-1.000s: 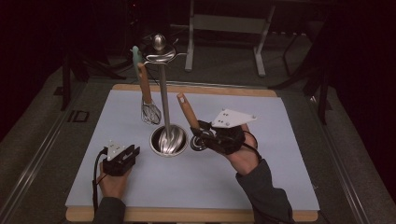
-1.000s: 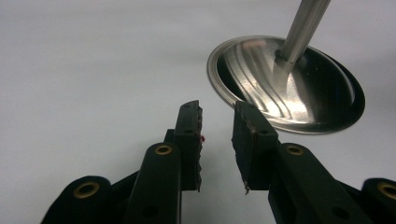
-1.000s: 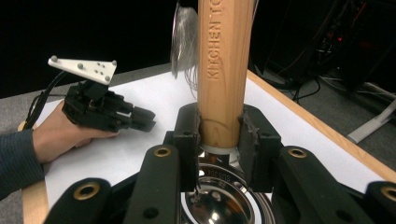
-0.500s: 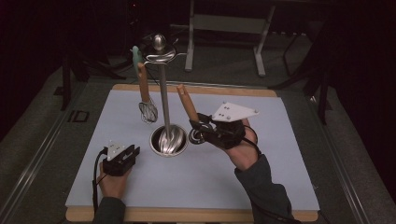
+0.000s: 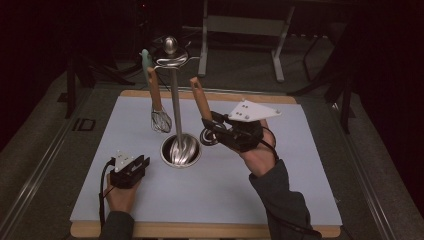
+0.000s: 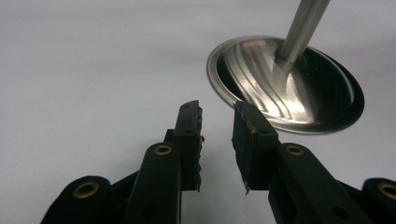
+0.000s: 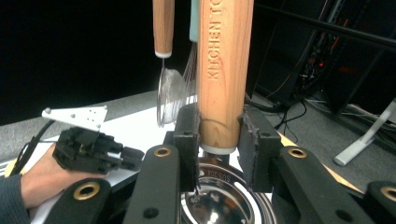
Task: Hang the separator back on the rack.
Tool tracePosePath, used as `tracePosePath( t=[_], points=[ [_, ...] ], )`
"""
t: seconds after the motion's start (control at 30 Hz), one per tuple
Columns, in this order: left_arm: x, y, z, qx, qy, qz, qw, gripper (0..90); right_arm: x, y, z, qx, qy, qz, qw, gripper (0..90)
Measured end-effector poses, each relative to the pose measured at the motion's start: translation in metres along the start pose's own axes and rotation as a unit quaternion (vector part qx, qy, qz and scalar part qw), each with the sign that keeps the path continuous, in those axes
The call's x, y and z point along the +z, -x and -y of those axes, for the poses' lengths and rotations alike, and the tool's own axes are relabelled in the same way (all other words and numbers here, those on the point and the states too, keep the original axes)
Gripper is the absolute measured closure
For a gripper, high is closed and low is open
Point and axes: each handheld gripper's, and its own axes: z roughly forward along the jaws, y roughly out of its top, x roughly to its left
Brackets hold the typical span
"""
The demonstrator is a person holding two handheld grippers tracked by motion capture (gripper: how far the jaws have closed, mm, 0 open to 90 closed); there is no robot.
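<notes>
left gripper (image 5: 145,161): low, fingers parted; right gripper (image 5: 216,126): raised, fingers clamped

My bench (image 5: 300,165) is evenly lit against a dark room; glare streaks the steel base (image 6: 261,70), my near fingers (image 6: 189,135) blur.

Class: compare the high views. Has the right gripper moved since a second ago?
Yes. The right gripper, shut on the wooden handle, has risen slightly, its handle tip climbing higher against the stand's pole.
</notes>
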Motion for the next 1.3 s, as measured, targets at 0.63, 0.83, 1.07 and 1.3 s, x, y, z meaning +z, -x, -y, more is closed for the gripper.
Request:
tracePosePath(
  t=[0.63, 0.83, 1.07, 1.3],
  points=[
    [0.0, 0.0, 0.0, -0.002, 0.001, 0.002, 1.0, 72.2, 0.033, -0.003, -0.026, -0.004, -0.006, 0.008, 0.9999, 70.9],
    [0.0, 0.0, 0.0, -0.001, 0.0, 0.002, 1.0, 72.1, 0.037, 0.002, -0.019, 0.0, -0.015, 0.008, 0.9999, 60.4],
    [0.0, 0.0, 0.0, -0.001, -0.001, 0.001, 1.0, 72.0, 0.028, 0.009, -0.011, 0.002, -0.021, 0.009, 0.9997, 56.5],
    [0.0, 0.0, 0.0, -0.002, 0.0, 0.002, 1.0, 71.8, 0.024, 0.019, 0.006, 0.009, -0.047, 0.013, 0.9988, 55.1]
  ],
)
